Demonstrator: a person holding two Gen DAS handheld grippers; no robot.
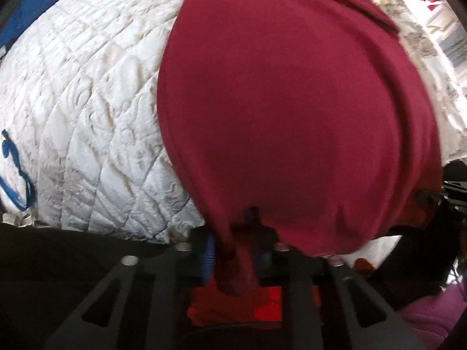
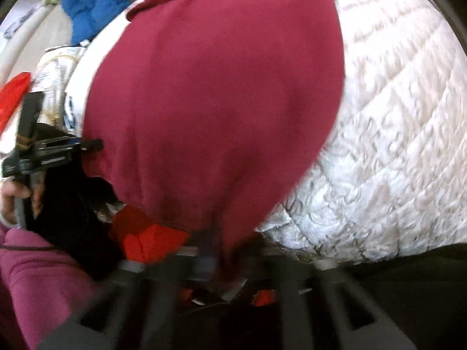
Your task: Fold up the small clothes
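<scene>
Left hand-held gripper [image 1: 238, 258]: fingers pressed together, pinching the near hem of a dark red garment [image 1: 292, 110]; cloth bunches into a tuck between the pads, one blue ribbed pad [image 1: 207, 258] showing just left of the fold. Right hand-held gripper [image 2: 217, 258]: also pinched on the same hem, fingertips blurred but cloth gathered tight between them. From both pinch points the dark red garment [image 2: 219, 87] spreads forward and away, smooth, lying over a white quilted mattress [image 1: 87, 102]. In the left wrist view the mattress shows to the left of the gripper; in the right wrist view the mattress [image 2: 394, 131] shows to the right. Orange-red cloth [image 2: 146, 236] sits just beneath and left of the right gripper, under the hem. The other gripper's black frame [image 2: 38, 148] is visible at far left of the right wrist view, a bare hand [image 2: 11, 195] on its handle, magenta sleeve [image 2: 35, 277] below. Blue fabric [image 2: 93, 3] lies far ahead-left, beyond the garment. Blue stitching [image 1: 14, 172] marks the mattress edge at far left of the left gripper.
</scene>
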